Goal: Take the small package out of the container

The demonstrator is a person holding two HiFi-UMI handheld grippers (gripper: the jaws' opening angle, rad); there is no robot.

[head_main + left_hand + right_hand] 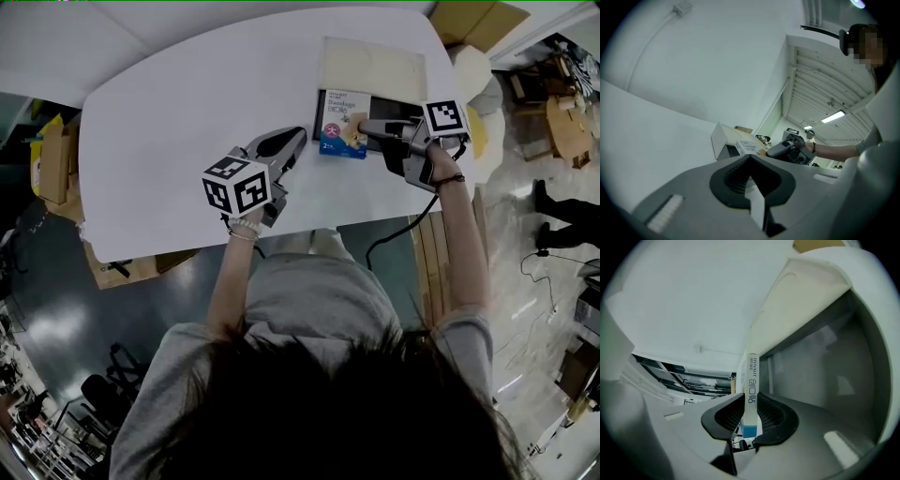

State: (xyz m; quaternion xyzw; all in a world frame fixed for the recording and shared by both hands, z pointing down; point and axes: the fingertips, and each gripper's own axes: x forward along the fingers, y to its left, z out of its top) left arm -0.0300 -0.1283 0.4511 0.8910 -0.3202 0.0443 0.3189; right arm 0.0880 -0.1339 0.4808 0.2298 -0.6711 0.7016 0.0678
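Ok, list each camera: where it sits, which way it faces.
Head view: on the person's head, steeply down at the table; hair, arms, left gripper, right gripper show.
Left gripper view: on that gripper, across the table toward the container; its shut jaws show.
Right gripper view: on that gripper, into the container; its jaws clamp the small package.
All three share the container.

Table (169, 122): white top, smooth, matt. Container (375, 66): smooth matt walls, cream lid, grey inside; plastic or card, can't tell. Small package (752, 380): thin printed card, slight sheen. Right gripper (751, 416) and left gripper (750, 183): grey moulded plastic shells, matt, with dark ribbed pads. Marker cube (236, 185): flat black-and-white print, matt. Floor (56, 328): glossy, reflects the lights. Shirt (309, 300): grey knit cloth, soft, matt.
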